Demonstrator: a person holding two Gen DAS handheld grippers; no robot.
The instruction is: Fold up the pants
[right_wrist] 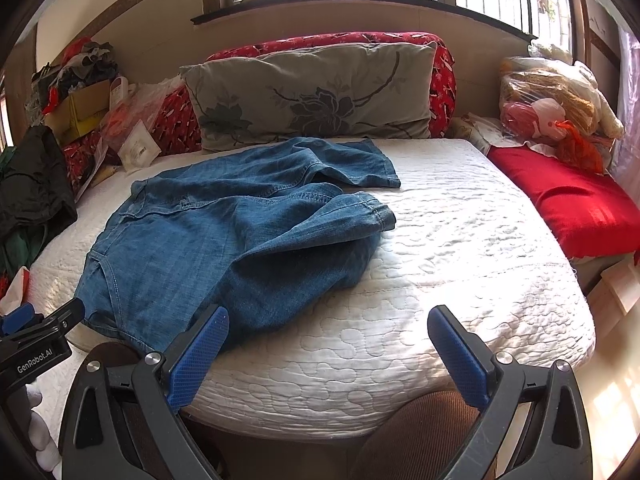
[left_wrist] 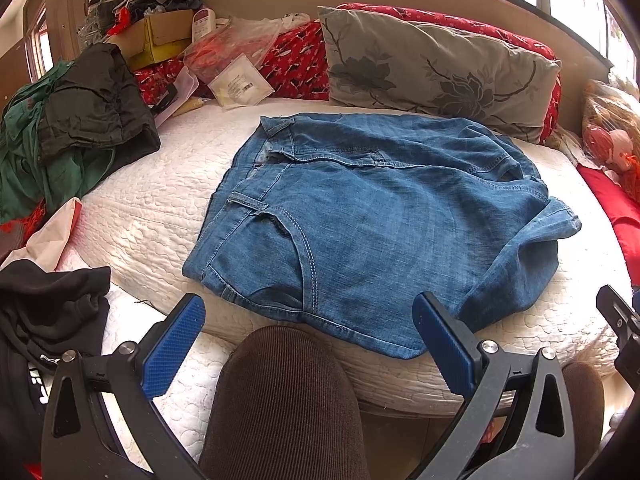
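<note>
Pants: I am looking at blue denim pants (right_wrist: 224, 232) lying on the white quilted bed (right_wrist: 460, 240), toward its left and near part, with the waistband at the left and the legs running right.
Fold state: I am judging the pants partly folded; in the right wrist view two leg ends (right_wrist: 372, 212) are lying doubled back and loose, one nearer, one farther, not aligned.
Left gripper: I am holding the left gripper (left_wrist: 316, 352) with its blue pads well apart, holding nothing, at the near edge of the bed just short of the near hem of the pants (left_wrist: 360, 240).
Right gripper: I am holding the right gripper (right_wrist: 328, 356) spread wide too, holding nothing, over the near bed edge, with its left pad (right_wrist: 196, 360) just beside the near fold of denim.
Handling: I am expecting a soft, limp, moderately heavy cloth that is drooping wherever unsupported; it is not fragile, and the textured pads are likely gripping it well.
Hold points: I am favouring the thick stitched edges, meaning the waistband corner (left_wrist: 208, 276) for the left and a leg cuff for the right.
Risk: I am expecting a pinch in mid-panel to lift one layer only and drag the stack askew.
Surroundings: A grey flowered pillow (right_wrist: 312, 96) is resting at the far side, near the far leg.
</note>
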